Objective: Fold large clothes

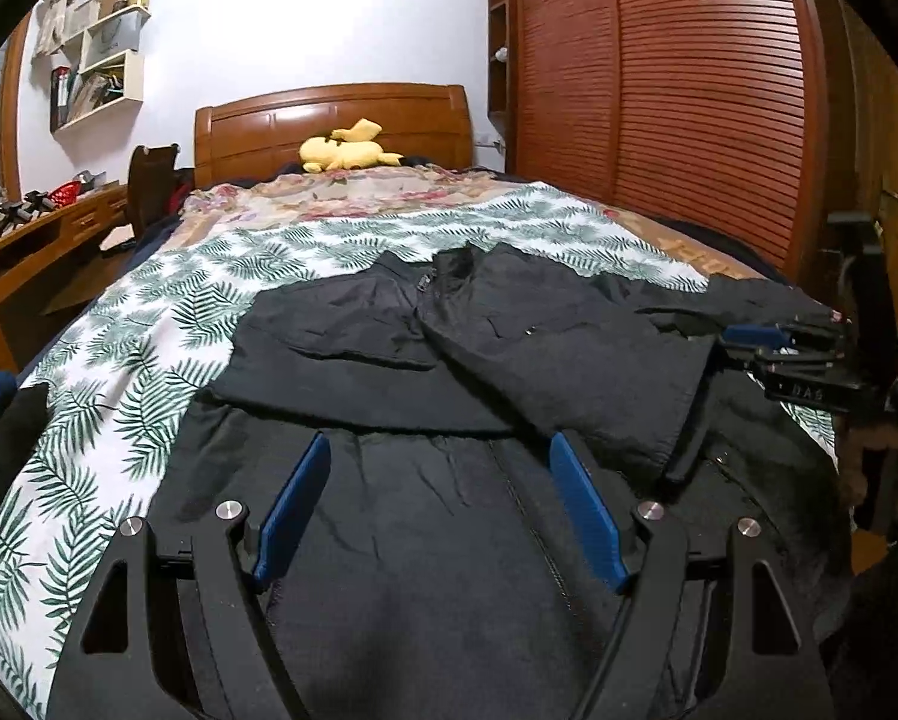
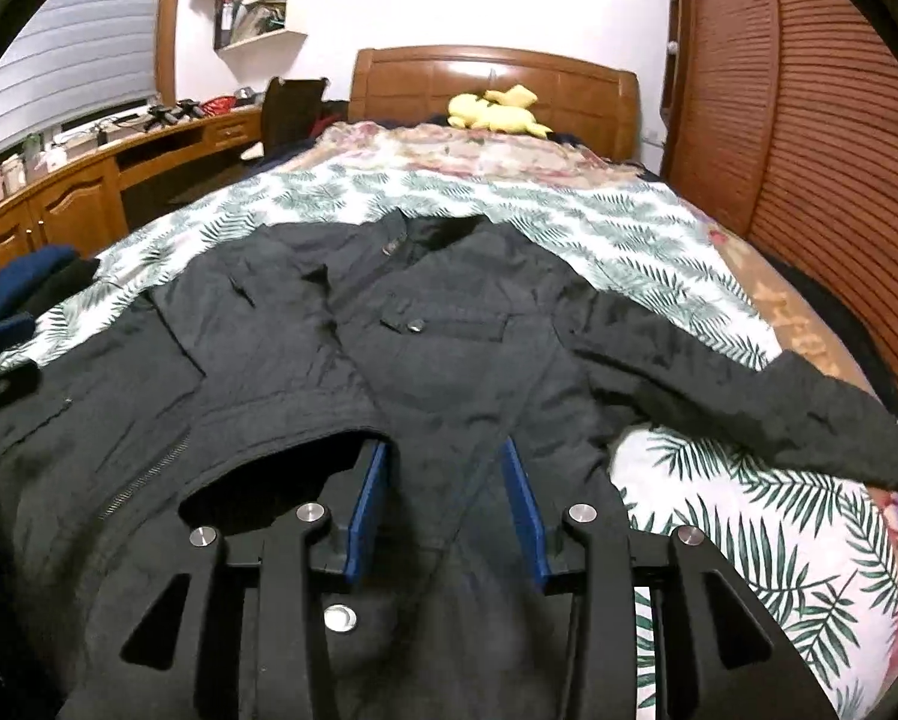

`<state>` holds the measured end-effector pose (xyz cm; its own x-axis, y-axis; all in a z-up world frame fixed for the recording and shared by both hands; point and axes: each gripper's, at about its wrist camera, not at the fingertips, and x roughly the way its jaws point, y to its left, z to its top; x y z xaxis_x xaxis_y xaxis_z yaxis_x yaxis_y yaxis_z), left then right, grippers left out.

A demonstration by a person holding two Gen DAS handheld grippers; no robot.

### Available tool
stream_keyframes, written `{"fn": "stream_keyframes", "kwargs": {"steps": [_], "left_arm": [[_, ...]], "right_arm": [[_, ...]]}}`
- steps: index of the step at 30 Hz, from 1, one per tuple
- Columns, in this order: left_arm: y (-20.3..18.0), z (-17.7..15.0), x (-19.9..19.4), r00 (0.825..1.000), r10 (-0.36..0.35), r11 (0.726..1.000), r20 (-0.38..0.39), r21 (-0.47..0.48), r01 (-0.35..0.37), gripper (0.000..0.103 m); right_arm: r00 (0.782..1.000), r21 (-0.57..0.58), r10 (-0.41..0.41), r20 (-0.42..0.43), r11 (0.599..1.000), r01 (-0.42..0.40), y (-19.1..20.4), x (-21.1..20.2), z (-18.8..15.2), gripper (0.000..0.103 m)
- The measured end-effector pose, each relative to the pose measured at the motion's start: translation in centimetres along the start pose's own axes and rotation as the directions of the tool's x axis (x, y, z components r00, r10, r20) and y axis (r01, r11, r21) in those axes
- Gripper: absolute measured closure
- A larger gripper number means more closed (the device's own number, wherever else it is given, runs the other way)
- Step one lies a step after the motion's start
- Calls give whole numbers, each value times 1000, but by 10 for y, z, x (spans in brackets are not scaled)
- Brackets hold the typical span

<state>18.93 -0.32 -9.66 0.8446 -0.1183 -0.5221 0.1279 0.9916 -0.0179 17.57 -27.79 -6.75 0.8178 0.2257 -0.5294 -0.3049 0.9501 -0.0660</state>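
Note:
A black zip jacket lies front up on the leaf-print sheet of a bed, collar toward the headboard. In the right wrist view one sleeve stretches out to the right over the sheet. My left gripper hovers open over the jacket's lower front, its blue pads wide apart with nothing pinched. My right gripper is over the jacket's right side. Cloth lies loose between its blue pads, and they do not press on it. From the left wrist it shows at the far right.
A yellow plush toy rests by the wooden headboard. A slatted wardrobe runs along the right of the bed, and a wooden desk stands to the left. Dark blue clothes are piled at the bed's left edge.

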Motion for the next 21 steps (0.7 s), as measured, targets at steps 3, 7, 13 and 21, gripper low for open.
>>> {"fn": "stream_keyframes", "kwargs": {"steps": [3, 7, 13, 21], "left_arm": [[-6, 0, 0, 1000, -5, 1000, -16, 26, 5, 26], [-11, -1, -1, 999, -24, 999, -25, 37, 25, 26], [-9, 3, -5, 1000, -21, 999, -17, 31, 21, 26], [3, 6, -9, 1000, -3, 1000, -3, 0, 3, 26]], "right_arm": [[1000, -27, 7, 23, 1000, -6, 8, -7, 0, 63], [998, -46, 39, 53, 998, -37, 13, -20, 0, 62], [985, -94, 165, 40, 982, -161, 35, -19, -7, 62], [961, -185, 265, -72, 944, -274, 80, 13, -29, 62]]}}
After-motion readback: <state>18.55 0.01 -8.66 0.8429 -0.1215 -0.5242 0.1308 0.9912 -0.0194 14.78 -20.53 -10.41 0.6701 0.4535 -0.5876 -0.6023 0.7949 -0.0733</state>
